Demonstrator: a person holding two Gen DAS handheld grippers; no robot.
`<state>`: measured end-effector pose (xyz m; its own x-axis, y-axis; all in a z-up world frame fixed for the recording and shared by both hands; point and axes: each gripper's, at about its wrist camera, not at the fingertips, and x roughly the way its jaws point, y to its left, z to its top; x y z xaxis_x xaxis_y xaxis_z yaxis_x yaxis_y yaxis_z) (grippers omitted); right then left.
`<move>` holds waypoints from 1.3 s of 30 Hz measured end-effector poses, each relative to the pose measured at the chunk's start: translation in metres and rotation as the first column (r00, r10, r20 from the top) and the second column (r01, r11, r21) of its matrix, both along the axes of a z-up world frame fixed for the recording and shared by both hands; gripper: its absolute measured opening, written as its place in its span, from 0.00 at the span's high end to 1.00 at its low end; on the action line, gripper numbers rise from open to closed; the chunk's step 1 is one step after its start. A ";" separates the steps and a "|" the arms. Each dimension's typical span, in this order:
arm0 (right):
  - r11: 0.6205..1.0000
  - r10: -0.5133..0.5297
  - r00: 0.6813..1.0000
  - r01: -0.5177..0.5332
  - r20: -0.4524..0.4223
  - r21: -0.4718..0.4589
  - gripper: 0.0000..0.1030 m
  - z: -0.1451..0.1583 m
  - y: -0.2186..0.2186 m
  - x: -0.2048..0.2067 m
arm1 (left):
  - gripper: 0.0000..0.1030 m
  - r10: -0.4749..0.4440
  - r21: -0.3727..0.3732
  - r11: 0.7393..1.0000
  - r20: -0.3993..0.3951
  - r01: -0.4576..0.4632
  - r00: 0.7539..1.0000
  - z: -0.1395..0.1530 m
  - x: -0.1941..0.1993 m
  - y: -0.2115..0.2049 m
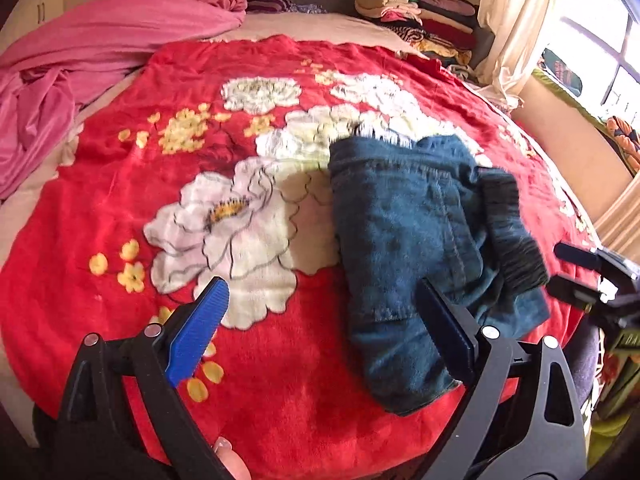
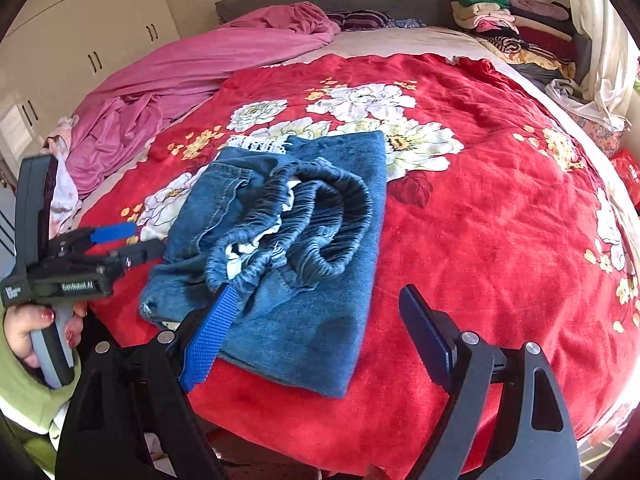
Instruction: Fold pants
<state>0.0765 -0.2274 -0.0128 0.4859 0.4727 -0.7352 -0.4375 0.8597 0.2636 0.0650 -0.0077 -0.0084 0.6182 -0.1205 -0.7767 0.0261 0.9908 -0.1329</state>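
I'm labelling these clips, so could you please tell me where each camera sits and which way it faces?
Left wrist: on the left gripper, angled down across the red blanket; jeans lie ahead right; right gripper at the right edge.
Right wrist: on the right gripper, facing the jeans' waistband; a hand holds the left gripper.
Shared: jeans, blanket, pink sheet, clothes pile.

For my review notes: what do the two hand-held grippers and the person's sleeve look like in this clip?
Each hand-held gripper, left and right, has a black scissor-link frame with silver rivets, one ribbed blue finger pad and one dark pad. The left one has a grey handle with white lettering on its body. The sleeve is light green.
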 end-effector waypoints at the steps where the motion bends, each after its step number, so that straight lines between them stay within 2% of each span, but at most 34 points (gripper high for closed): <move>1: 0.999 0.012 1.000 -0.012 -0.013 0.029 0.20 0.000 0.001 -0.002 | 0.15 -0.002 -0.013 1.000 0.007 0.003 1.000 0.007 0.006 0.001; 5: 0.996 0.058 0.998 -0.055 -0.039 0.073 0.20 -0.003 0.014 -0.005 | 0.16 -0.051 -0.020 0.998 0.021 0.051 0.998 0.026 0.033 -0.010; 7: 0.997 0.054 0.996 -0.049 -0.072 0.060 0.20 -0.010 0.022 -0.001 | 0.21 -0.082 -0.032 0.996 0.016 0.083 0.996 0.029 0.050 -0.020; 11: 0.992 0.045 0.990 -0.028 -0.136 0.126 0.20 -0.024 0.029 0.010 | 0.35 -0.161 -0.079 0.984 -0.036 0.158 0.986 0.017 0.081 -0.043; 12: 0.989 0.044 0.988 -0.022 -0.149 0.148 0.20 -0.027 0.029 0.013 | 0.39 -0.175 -0.080 0.982 -0.050 0.171 0.983 0.012 0.087 -0.048; 13: 0.986 0.046 0.987 -0.019 -0.154 0.166 0.20 -0.029 0.030 0.016 | 0.39 -0.182 -0.070 0.982 -0.066 0.177 0.981 0.006 0.094 -0.053; 14: 0.986 0.046 0.986 -0.018 -0.160 0.168 0.25 -0.033 0.033 0.019 | 0.39 -0.180 -0.048 0.983 -0.079 0.177 0.980 0.001 0.100 -0.056; 15: 0.986 0.052 0.984 -0.024 -0.170 0.164 0.37 -0.036 0.035 0.022 | 0.40 -0.169 -0.024 0.986 -0.096 0.168 0.981 -0.006 0.106 -0.058; 16: 0.984 0.065 0.982 -0.033 -0.177 0.176 0.59 -0.038 0.037 0.023 | 0.40 -0.153 0.000 0.988 -0.111 0.153 0.982 -0.011 0.111 -0.058; 17: 0.979 0.074 0.981 -0.038 -0.178 0.201 0.70 -0.038 0.037 0.022 | 0.40 -0.132 0.020 0.991 -0.121 0.135 0.984 -0.015 0.116 -0.056; 19: 0.963 0.118 0.982 -0.077 -0.150 0.257 0.79 -0.029 0.038 0.015 | 0.40 -0.110 0.028 0.993 -0.133 0.115 0.985 -0.019 0.120 -0.051; 22: 0.955 0.125 0.981 -0.078 -0.149 0.288 0.79 -0.026 0.035 0.014 | 0.38 -0.097 0.031 0.994 -0.145 0.103 0.985 -0.024 0.125 -0.043; 24: 0.969 0.082 0.975 -0.029 -0.206 0.247 0.79 -0.039 0.031 0.021 | 0.36 -0.088 0.012 0.996 -0.150 0.091 0.985 -0.027 0.126 -0.039; 26: 0.964 0.066 0.968 0.001 -0.244 0.267 0.78 -0.047 0.026 0.022 | 0.34 -0.088 0.017 0.996 -0.146 0.091 0.985 -0.028 0.126 -0.039; 28: 0.968 0.064 0.970 -0.004 -0.233 0.250 0.76 -0.043 0.028 0.020 | 0.34 -0.086 0.016 0.996 -0.141 0.089 0.986 -0.028 0.125 -0.039; 30: 0.975 0.064 0.974 -0.014 -0.217 0.224 0.67 -0.036 0.029 0.016 | 0.33 -0.079 0.005 0.997 -0.138 0.080 0.987 -0.028 0.123 -0.039; 32: 0.983 0.050 0.981 -0.015 -0.185 0.184 0.50 -0.026 0.028 0.010 | 0.33 -0.077 -0.003 0.997 -0.128 0.077 0.989 -0.023 0.119 -0.038; 33: 0.986 0.043 0.985 -0.015 -0.168 0.165 0.47 -0.021 0.027 0.007 | 0.33 -0.081 -0.005 0.997 -0.118 0.081 0.990 -0.019 0.116 -0.039; 39: 0.996 -0.005 0.997 0.012 -0.073 0.088 0.44 0.002 0.016 -0.002 | 0.33 -0.103 -0.011 0.995 -0.073 0.103 0.992 0.000 0.098 -0.043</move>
